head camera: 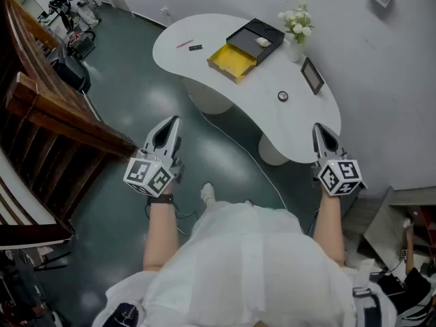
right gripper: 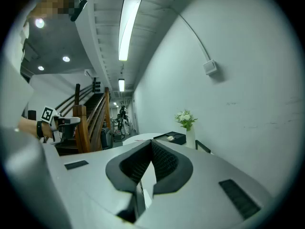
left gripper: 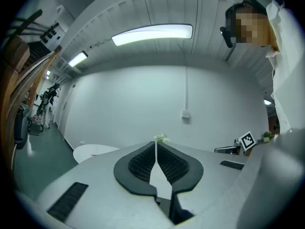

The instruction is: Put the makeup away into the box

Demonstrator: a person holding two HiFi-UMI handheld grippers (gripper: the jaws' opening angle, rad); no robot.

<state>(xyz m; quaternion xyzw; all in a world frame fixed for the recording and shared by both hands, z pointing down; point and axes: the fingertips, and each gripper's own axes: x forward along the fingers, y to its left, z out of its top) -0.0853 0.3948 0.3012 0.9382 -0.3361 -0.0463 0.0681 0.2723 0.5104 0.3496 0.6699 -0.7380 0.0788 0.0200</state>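
Two grippers are held out in front of the person in the head view. The left gripper point(head camera: 172, 122) and the right gripper point(head camera: 321, 129) both point toward the white table point(head camera: 300, 125). The left one is well apart from it and the right one is near its edge.

On the table sits the black box point(head camera: 257, 38), open, with a yellow tray point(head camera: 234, 60) touching it. I think it is open so things can go straight in. The makeup lies loose on the table. A thin pink stick point(head camera: 184, 44) and a small dark piece point(head camera: 195, 48) are at the far end, and a little round pot point(head camera: 283, 96) is closer. A vase of flowers point(head camera: 296, 26) stands by the wall.

In the left gripper view, the fingers point(left gripper: 143, 163) are pressed together with nothing between them. A bit of the table point(left gripper: 93, 151) shows far off on the left.

In the right gripper view, the fingers point(right gripper: 164, 163) are pressed together too, and empty. The box point(right gripper: 171, 138) and the flowers point(right gripper: 185, 118) sit just past their tips.

I think both are closed because nothing is close enough to grab yet. The person needs to step nearer first.
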